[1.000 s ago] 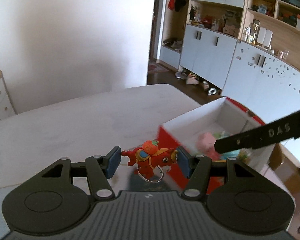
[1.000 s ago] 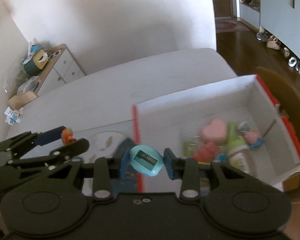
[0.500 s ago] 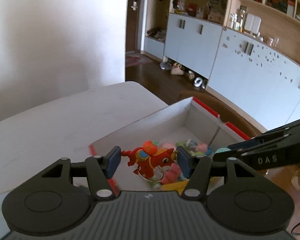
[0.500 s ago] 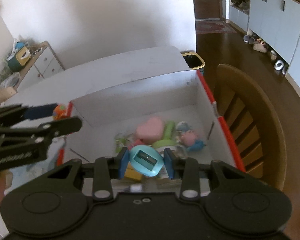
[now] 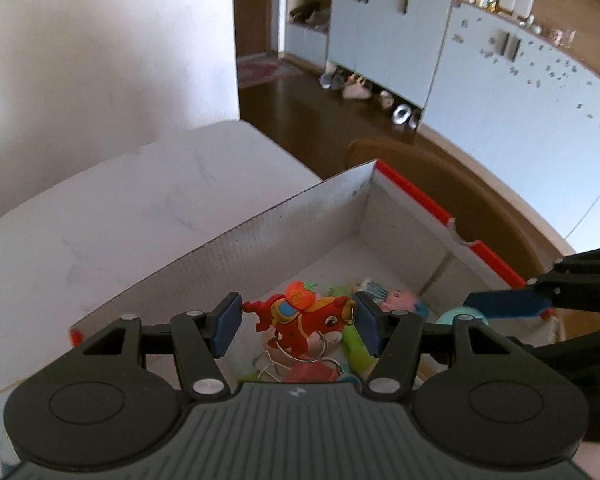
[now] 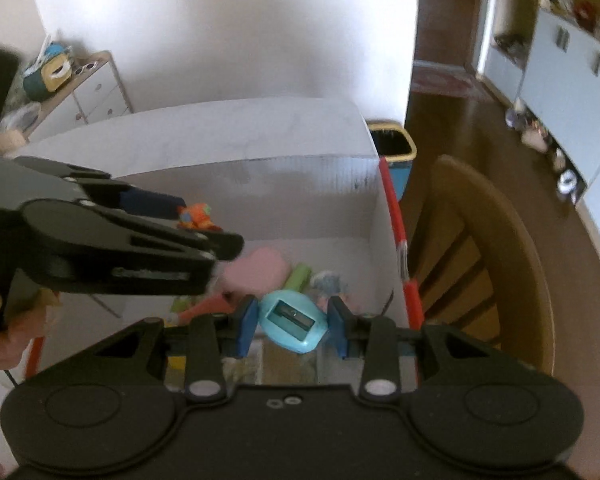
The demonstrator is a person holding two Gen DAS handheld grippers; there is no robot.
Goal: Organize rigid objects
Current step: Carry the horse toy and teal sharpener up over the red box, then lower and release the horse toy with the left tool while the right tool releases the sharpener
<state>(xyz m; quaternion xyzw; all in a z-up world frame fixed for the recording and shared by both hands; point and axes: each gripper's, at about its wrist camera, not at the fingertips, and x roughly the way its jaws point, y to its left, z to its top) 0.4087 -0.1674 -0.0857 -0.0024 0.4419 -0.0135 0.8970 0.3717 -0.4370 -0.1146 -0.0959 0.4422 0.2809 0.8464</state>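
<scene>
- Left hand-held gripper (image 5: pixel 298 322): the jaws are partly closed and clamp a red horse keychain (image 5: pixel 300 316) by its two ends. A metal ring hangs below the charm. The charm is suspended above the inside of the box.
- Right hand-held gripper (image 6: pixel 292 322): the jaws are partly closed and clamp a turquoise pencil sharpener (image 6: pixel 292 320). The sharpener is also suspended above the inside of the box.
- White box with red rim (image 5: pixel 300 216): it stands at the far right corner of the table (image 5: pixel 140 220). It already contains several small items, including a pink heart-shaped item (image 6: pixel 260 270) and a green tube (image 6: pixel 296 278).
- Progress: judged late in the task. Several items are stowed; the two held items are not yet released. No loose items are visible on the table.
</scene>
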